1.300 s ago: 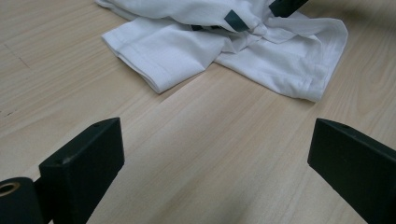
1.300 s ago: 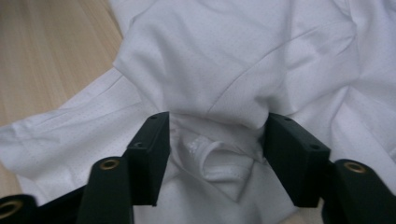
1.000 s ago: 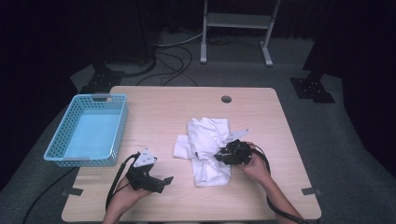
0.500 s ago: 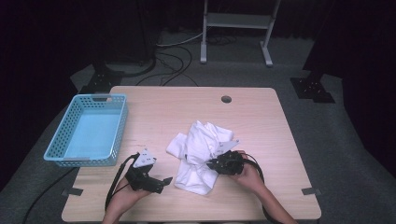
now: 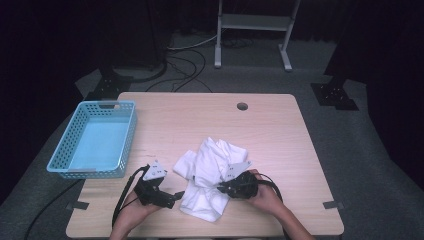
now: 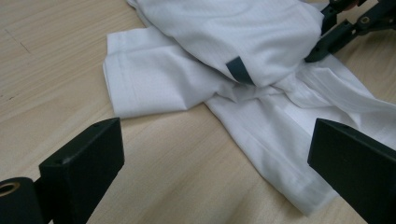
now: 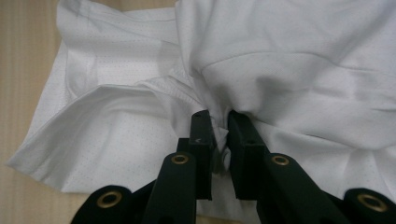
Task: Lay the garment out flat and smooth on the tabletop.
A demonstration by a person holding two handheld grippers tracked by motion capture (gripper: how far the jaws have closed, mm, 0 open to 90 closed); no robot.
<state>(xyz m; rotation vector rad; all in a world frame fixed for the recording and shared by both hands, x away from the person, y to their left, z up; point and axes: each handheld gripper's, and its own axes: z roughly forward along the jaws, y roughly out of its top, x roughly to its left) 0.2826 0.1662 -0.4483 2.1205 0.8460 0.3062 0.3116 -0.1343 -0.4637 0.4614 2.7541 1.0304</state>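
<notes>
A crumpled white garment (image 5: 210, 170) lies on the near half of the wooden table (image 5: 200, 120). My right gripper (image 5: 223, 188) is at the garment's right side, and its jaws have just been closing; in the right gripper view they (image 7: 219, 122) are shut on a bunched fold of the white cloth (image 7: 289, 56). My left gripper (image 5: 172, 197) rests near the front edge, just left of the garment, pointing at it. In the left gripper view its jaws (image 6: 219, 149) stand wide open with nothing between them, the garment (image 6: 243, 32) lies ahead, and the right gripper (image 6: 336, 35) shows at top right.
A light blue plastic basket (image 5: 127, 135), empty, stands at the table's left edge. A round cable hole (image 5: 242, 106) sits in the far part of the tabletop. Black cables trail from both grippers over the front edge. A metal stand (image 5: 252, 22) is on the floor beyond.
The right gripper closed on the cloth and pulled it left and toward the near edge; the garment bunched up and shifted that way. The left gripper stayed put.
</notes>
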